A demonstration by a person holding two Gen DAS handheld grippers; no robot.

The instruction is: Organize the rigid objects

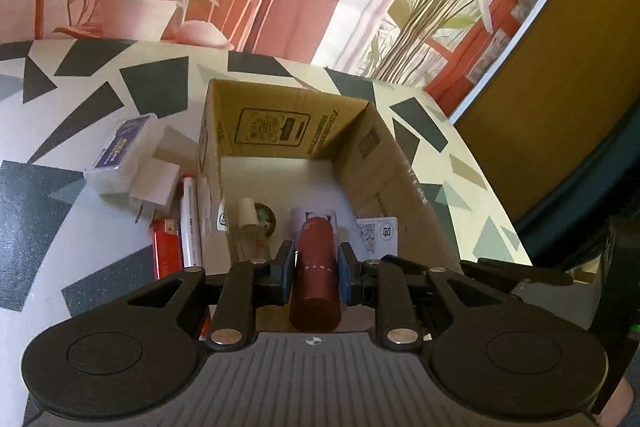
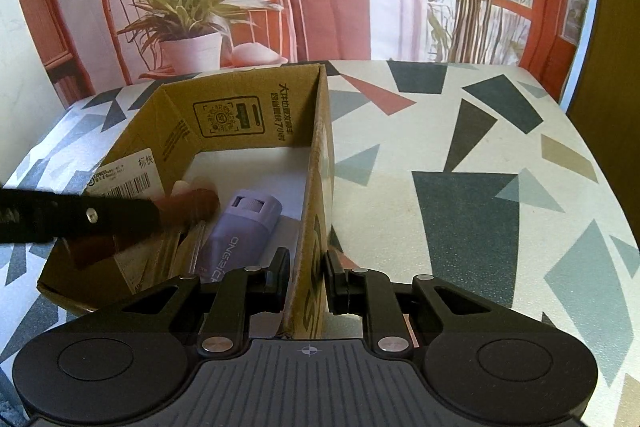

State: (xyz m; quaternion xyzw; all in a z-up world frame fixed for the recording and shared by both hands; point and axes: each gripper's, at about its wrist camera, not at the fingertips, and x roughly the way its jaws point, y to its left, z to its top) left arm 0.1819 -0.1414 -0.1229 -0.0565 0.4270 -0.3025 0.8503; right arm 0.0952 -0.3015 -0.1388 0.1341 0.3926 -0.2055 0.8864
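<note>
Nearest the left wrist lens: left gripper [image 1: 314, 269], clenched on a dark red tube [image 1: 315, 267], pads pressing both its sides. Tube lying along the fingers, pale cap end pointing forward, held over the open box [image 1: 376, 163], above its white floor. Inside the box, left of the tube, a small clear bottle [image 1: 249, 231] with a cream cap and a dark round thing just behind it. A white card [image 1: 377, 235] with a square code against the right wall, just beside the right finger. Printed label and code on the far inner wall.

Outside the box, by its left wall, on the patterned table [image 1: 80, 155]: a clear case [image 1: 124, 155] with a blue label, resting partly on a white charger [image 1: 158, 183]; nearer the camera a white marker [image 1: 190, 223] along the wall and a red pack [image 1: 166, 247] beside it. All four close together, touching or overlapping.

From the right wrist: right gripper [image 2: 307, 279] pinched on the box's right wall [image 2: 316, 227], one finger inside, one outside, cardboard squeezed between. Box [image 2: 180, 131] standing open on the table [image 2: 460, 155]. Inside it a lilac bottle [image 2: 244, 231] lying on its side, head toward the far wall, close to the gripped wall. Left of it, blurred, the left gripper's black finger [image 2: 80, 217] reaching in from the left edge with the red tube [image 2: 188, 207] at its tip. Thin clear items beneath, too blurred to tell. Shipping label with barcode on the left inner wall. Table right of the box bare.
</note>
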